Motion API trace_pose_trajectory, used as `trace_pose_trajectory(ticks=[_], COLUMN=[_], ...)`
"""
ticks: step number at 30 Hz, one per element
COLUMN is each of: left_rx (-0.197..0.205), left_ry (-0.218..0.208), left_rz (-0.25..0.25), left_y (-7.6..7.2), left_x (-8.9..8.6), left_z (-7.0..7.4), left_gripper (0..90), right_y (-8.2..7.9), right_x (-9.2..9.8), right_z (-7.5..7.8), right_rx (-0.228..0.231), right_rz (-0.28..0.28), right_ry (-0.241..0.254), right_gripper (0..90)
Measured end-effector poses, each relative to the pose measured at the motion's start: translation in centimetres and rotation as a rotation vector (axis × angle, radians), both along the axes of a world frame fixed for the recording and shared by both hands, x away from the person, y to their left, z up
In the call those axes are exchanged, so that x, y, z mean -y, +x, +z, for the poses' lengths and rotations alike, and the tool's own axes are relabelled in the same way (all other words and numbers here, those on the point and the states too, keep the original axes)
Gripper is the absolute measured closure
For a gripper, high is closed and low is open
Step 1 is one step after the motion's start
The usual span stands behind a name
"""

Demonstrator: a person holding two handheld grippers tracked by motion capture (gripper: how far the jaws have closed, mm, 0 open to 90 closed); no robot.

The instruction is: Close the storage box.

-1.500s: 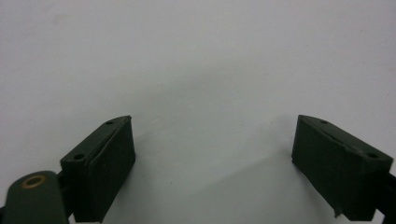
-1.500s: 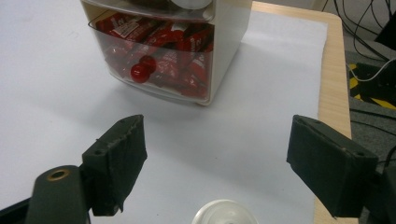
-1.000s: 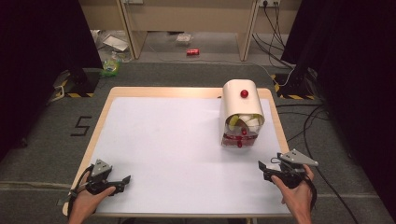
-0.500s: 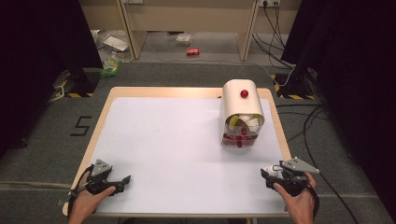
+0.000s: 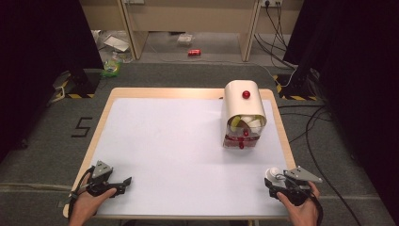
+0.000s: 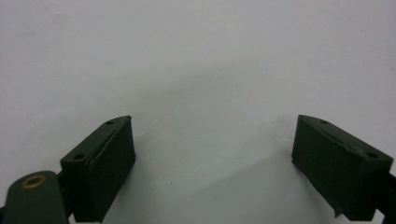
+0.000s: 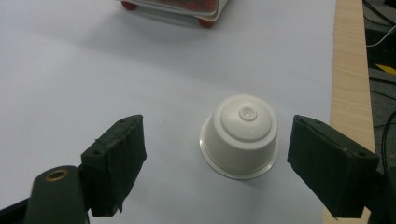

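Step in hand, as judged: approach to a grasp on the white coffee capsule (image 7: 239, 136), standing upside down, rim on the white table cover (image 5: 179, 141), near the front right corner and just inside the wooden table edge (image 7: 351, 70). Right gripper (image 5: 278, 184) held low behind the capsule, jaws wide apart, one on either side of it with clear gaps; nothing touched, nothing held. Seen from the high view as a small white cap (image 5: 272, 173) just ahead of the right hand (image 5: 301, 209).

Next move, as judged: a short advance until the pads flank the capsule's tapered wall, then a gentle closing; light and smooth, so likely to slip or tip if pinched high on the dome.

Left gripper (image 5: 117, 182) resting at the front left of the table, jaws likewise spread wide over bare cover, empty, well apart from the capsule.

Dispenser-like white box with a red knob (image 5: 243, 117) at the far right of the table, yellow and white items visible in its opening; red feet (image 7: 205, 22) visible beyond the capsule in the right gripper view.
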State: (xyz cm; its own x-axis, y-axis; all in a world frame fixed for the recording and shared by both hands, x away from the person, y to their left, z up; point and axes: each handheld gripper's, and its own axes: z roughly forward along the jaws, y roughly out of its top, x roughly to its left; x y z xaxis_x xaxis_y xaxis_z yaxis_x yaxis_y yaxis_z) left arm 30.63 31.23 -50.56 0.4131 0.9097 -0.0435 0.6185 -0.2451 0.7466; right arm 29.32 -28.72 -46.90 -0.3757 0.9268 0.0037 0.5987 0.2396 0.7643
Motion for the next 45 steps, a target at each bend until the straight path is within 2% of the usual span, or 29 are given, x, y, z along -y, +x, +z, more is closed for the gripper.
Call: trace_pose_trajectory(ticks=[22,31,35,38,45], left_rx=[0.001,0.001,0.001,0.001,0.0], left_ry=[0.002,0.002,0.002,0.003,0.003], left_rz=[0.0,0.0,0.0,0.0,0.0], left_y=[0.0,0.0,0.0,0.0,0.0], left_x=[0.0,0.0,0.0,0.0,0.0], left_z=[0.0,0.0,0.0,0.0,0.0], left_gripper=[12.3,12.3,12.3,12.3,12.3], right_y=[-2.1,-2.9,-3.0,-3.2,-3.7], right_x=[-0.4,0.0,0.2,0.2,0.4], right_z=[-1.3,-1.6,-1.9,-2.1,-2.3], right_rx=[-0.048,-0.055,-0.069,-0.083,-0.075], right_rz=[0.017,0.011,0.009,0.007,0.004], right_ry=[-0.012,-0.03,-0.054,-0.049,-0.041], right_gripper=[19.6,19.5,19.6,19.4,18.5])
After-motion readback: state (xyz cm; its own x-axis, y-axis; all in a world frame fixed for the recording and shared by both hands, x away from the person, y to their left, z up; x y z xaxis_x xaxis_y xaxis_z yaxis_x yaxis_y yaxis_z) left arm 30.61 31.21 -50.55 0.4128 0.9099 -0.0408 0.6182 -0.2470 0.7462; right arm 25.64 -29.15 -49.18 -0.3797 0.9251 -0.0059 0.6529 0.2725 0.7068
